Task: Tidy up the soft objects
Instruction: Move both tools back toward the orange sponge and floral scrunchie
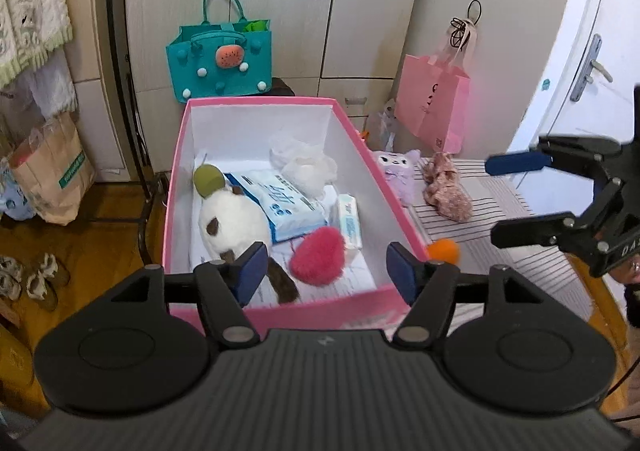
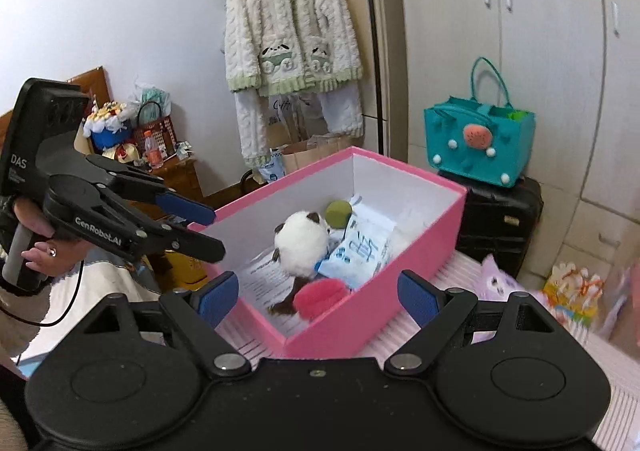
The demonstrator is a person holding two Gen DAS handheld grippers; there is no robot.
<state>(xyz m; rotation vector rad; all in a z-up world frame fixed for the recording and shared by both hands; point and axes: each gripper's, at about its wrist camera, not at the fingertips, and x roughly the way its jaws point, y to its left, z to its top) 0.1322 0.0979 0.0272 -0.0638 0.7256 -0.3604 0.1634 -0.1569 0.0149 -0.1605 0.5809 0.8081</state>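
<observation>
A pink box (image 1: 280,311) with white inner walls fills the centre of the left wrist view and sits on a striped cloth (image 1: 500,211). Inside it, at lower left, lies a white plush toy (image 1: 232,221) with brown patches and a green ball (image 1: 208,180) at its upper end. A red fluffy heart (image 1: 318,257) rests near the box's lower edge, with a blue-and-white tissue pack (image 1: 280,207) above it and something white and crumpled (image 1: 306,165) toward the far wall, possibly cloth.

The left gripper (image 1: 326,271) hangs over the near rim of the box, jaws spread, nothing between them. The right gripper (image 1: 502,199) shows at the right edge of that view, also spread and empty; in its own view it (image 2: 318,297) frames the box's near corner.

Outside the box, right of it on the cloth, lie a purple plush (image 1: 398,171), a brownish fuzzy piece (image 1: 446,191) and an orange pompom (image 1: 444,249) just beside the box wall. A teal bag (image 1: 220,63) stands behind the box.
</observation>
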